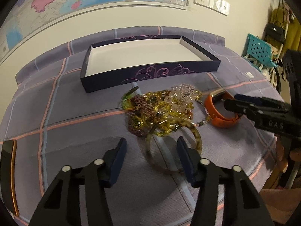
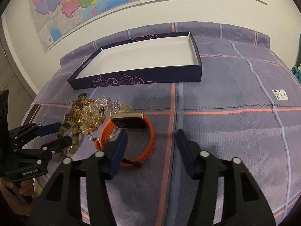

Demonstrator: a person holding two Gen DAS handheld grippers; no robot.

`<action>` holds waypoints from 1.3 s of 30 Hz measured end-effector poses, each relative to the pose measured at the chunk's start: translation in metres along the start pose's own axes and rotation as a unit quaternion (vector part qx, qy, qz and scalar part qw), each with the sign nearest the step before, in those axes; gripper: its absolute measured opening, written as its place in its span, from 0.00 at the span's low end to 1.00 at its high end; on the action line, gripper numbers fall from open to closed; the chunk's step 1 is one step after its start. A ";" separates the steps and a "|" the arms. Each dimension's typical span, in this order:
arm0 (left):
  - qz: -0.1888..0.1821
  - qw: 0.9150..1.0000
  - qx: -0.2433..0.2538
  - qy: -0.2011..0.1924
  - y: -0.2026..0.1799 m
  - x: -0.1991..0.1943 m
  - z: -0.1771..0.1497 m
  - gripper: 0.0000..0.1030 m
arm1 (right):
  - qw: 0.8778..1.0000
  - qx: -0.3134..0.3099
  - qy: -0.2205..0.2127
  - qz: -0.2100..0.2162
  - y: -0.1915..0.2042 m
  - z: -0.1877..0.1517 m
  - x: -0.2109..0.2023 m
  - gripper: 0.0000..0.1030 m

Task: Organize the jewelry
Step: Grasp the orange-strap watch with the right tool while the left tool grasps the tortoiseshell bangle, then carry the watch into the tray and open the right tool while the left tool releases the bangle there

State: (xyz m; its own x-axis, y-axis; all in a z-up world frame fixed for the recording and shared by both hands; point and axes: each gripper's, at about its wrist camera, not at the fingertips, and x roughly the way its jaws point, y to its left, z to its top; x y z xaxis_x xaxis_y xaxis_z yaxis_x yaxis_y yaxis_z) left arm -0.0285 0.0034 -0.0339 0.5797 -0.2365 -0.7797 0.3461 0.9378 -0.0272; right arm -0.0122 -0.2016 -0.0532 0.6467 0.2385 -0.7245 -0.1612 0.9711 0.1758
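The purple checked bedspread with pink and blue lines [image 2: 235, 86] carries everything. At its far side lies the shallow dark-blue cardboard box with a white inside and pink swirls [image 1: 150, 73], holding nothing, so by my judgement sorting is only starting: this is the approach to the first pick.

Just in front of the box sits a tangled heap of yellow, clear and maroon beaded jewelry [image 1: 161, 107]. Beside it, to the right, is the orange silicone-strap watch with a dark face [image 2: 131, 135]; at the heap's near edge lies the mottled yellow-brown bangle [image 1: 175, 145].

The left gripper [image 1: 150, 150] is spread wide, its 2 fingers straddling the bangle's near arc without gripping. The right gripper [image 2: 151, 141] is likewise spread, its left finger over the watch strap. Next, each claw likely needs to lower, clench on 1 piece and carry it to the box.
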 end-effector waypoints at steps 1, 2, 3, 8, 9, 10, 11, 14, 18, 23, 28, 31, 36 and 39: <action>0.000 1.000 0.003 0.001 -0.001 0.000 0.000 0.41 | 1.000 -0.002 0.001 -0.001 0.000 0.001 0.001 0.41; 0.003 1.000 0.007 0.004 -0.001 0.001 0.001 0.38 | 1.000 -0.006 0.002 -0.004 0.000 0.002 0.002 0.38; 0.003 1.000 0.009 0.006 -0.002 0.001 0.002 0.29 | 1.000 -0.009 0.003 -0.004 0.001 0.002 0.002 0.29; 0.001 1.000 0.005 0.017 0.002 0.002 0.007 0.05 | 1.000 -0.024 0.010 0.001 0.002 0.006 0.006 0.08; -0.002 1.000 0.002 0.017 0.003 0.001 0.008 0.05 | 1.000 -0.025 0.010 0.003 0.001 0.007 0.006 0.07; -0.004 1.000 0.001 0.017 0.004 0.001 0.008 0.05 | 1.000 -0.026 0.011 0.006 0.001 0.007 0.006 0.07; -0.002 1.000 0.001 0.017 0.004 0.001 0.008 0.05 | 1.000 -0.027 0.011 0.010 0.001 0.008 0.006 0.07; -0.008 1.000 -0.001 0.015 0.005 -0.004 0.010 0.05 | 0.999 -0.020 0.012 0.029 -0.002 0.010 0.005 0.07; -0.028 1.000 -0.003 -0.001 0.009 -0.019 0.017 0.05 | 0.998 -0.015 0.007 0.055 -0.005 0.017 -0.003 0.07; -0.046 0.998 -0.009 -0.036 0.020 -0.041 0.040 0.05 | 0.997 -0.007 -0.016 0.072 -0.010 0.038 -0.016 0.07; -0.031 0.998 -0.017 -0.060 0.036 -0.036 0.083 0.05 | 0.997 -0.014 -0.047 0.053 -0.013 0.079 -0.017 0.07; -0.034 0.997 -0.022 -0.060 0.045 -0.024 0.108 0.05 | 0.998 -0.008 -0.054 0.037 -0.017 0.107 -0.005 0.07; -0.024 0.998 -0.029 -0.049 0.057 0.010 0.143 0.05 | 0.999 0.004 -0.039 0.023 -0.023 0.150 0.035 0.07; -0.014 0.998 -0.036 -0.041 0.063 0.033 0.161 0.05 | 0.999 0.012 -0.029 0.013 -0.025 0.168 0.062 0.07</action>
State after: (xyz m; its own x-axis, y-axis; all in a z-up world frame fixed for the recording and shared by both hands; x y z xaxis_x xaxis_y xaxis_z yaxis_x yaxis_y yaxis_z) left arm 0.1311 0.0140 0.0392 0.6301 -0.2792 -0.7246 0.3101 0.9460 -0.0948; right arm 0.1574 -0.2111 0.0099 0.6843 0.2624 -0.6804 -0.1613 0.9644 0.2098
